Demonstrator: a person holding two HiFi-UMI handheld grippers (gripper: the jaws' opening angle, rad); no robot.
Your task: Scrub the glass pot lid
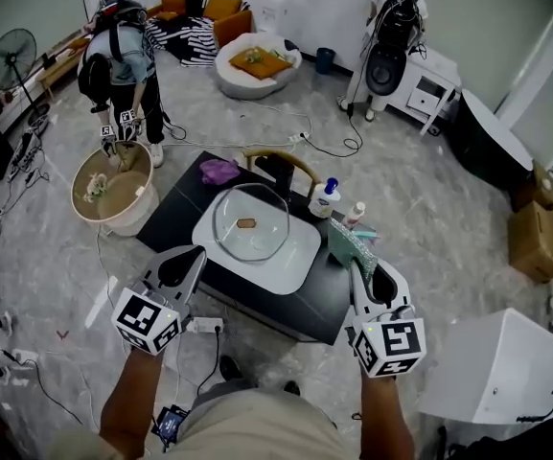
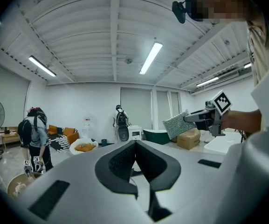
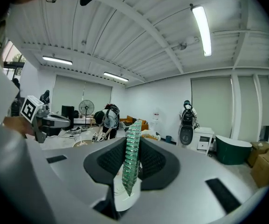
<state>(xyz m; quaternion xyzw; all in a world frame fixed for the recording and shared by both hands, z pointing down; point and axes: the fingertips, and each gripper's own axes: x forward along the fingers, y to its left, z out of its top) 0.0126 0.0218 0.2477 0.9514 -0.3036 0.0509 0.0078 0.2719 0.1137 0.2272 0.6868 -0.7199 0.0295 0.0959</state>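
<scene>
- We hold both grippers short of the table [image 1: 175,220], above its near edge. Neither touches the work.
- The glass pot lid [image 1: 250,222] lies in the white basin [image 1: 300,257] mid-table, brown knob [image 1: 246,223] facing up. We cannot tell if it sits flat or tilted.
- The right gripper [image 1: 364,274] is at 4 o'clock from the lid, clenched on a green scrub pad [image 1: 350,245]. Its own view shows the pad [image 3: 130,155] pinched edge-on between the jaws, most of it standing out past the tips. We judge this leaves a free face to rub on the glass.
- The left gripper [image 1: 182,268] is at 8 o'clock from the lid, its jaws pressed together on nothing [image 2: 135,146]. It is likely kept free to steady the lid.
- A soap bottle [image 1: 325,197] and a smaller bottle [image 1: 354,214] stand at 2 o'clock from the lid, just beside the basin and handy for the pad.
- A purple cloth [image 1: 219,171] lies at 11 o'clock.
- Scrubbing has not begun, and the pad is well apart from the glass.
</scene>
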